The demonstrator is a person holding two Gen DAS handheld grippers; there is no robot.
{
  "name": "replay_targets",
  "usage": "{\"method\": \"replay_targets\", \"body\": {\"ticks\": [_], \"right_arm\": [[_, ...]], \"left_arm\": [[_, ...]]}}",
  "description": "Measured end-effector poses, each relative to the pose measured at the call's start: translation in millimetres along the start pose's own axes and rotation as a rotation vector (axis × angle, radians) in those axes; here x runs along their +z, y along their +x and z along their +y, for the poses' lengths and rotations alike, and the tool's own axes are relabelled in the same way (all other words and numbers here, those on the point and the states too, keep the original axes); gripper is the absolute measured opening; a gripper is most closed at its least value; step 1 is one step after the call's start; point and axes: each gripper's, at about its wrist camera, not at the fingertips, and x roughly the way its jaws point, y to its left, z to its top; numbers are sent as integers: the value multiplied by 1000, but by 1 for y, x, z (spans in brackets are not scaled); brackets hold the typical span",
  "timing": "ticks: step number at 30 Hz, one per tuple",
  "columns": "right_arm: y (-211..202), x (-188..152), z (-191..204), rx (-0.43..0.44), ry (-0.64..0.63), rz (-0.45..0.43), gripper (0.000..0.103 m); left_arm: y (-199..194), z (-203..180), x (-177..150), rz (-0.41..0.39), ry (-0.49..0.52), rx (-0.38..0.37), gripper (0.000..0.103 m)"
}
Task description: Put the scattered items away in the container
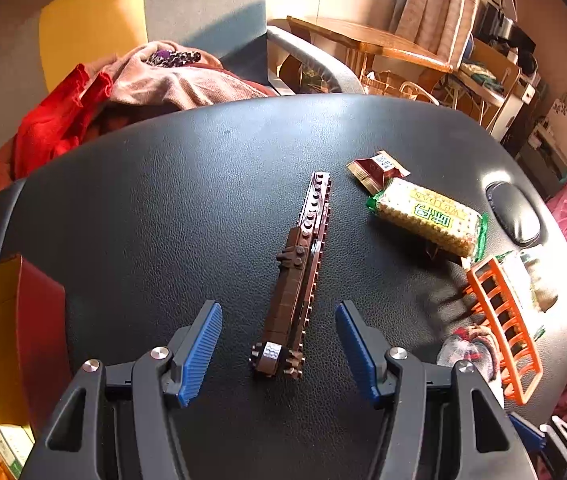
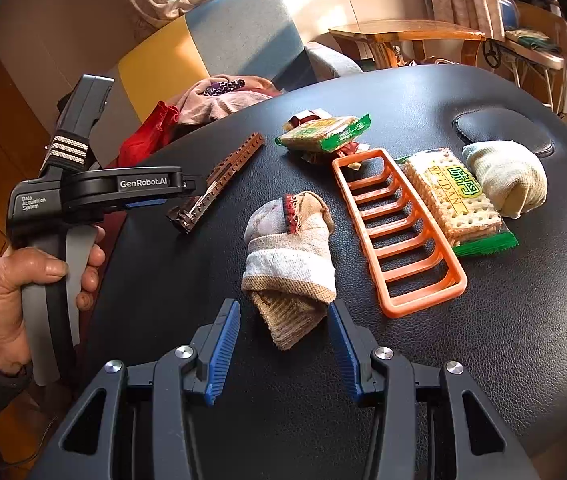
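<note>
A long brown brick model (image 1: 303, 264) lies on the black padded table (image 1: 163, 208), its near end between the fingers of my open left gripper (image 1: 278, 308). In the right wrist view a rolled grey-and-tan sock (image 2: 287, 256) has its near tip between the fingers of my open right gripper (image 2: 283, 306). Beyond it lie an orange plastic rack (image 2: 399, 232), a cracker pack (image 2: 455, 196), a second cracker pack (image 2: 323, 132) and a white rolled sock (image 2: 507, 176). A red-and-gold box (image 1: 39, 312) stands open at the table's left edge.
A person's hand (image 2: 23, 280) holds the left gripper's handle at the table's left edge. A brown candy wrapper (image 1: 377, 168) lies behind the crackers. A chair with piled red and pink clothes (image 1: 131, 88) stands past the far edge. An oval black pad (image 1: 515, 216) is set into the table at the right.
</note>
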Motion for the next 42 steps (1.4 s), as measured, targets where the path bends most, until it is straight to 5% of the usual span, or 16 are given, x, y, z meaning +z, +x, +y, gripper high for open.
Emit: {"method": "replay_targets", "body": {"ticks": [9, 25, 42], "right_arm": [[-5, -10, -2, -27, 31, 12, 53], [-16, -31, 11, -97, 43, 20, 52], [-8, -46, 32, -153, -1, 58, 48]], "left_arm": [[-27, 4, -29, -17, -28, 6, 61], [-53, -5, -138, -8, 97, 40, 61], [-61, -3, -163, -94, 104, 42, 66]]}}
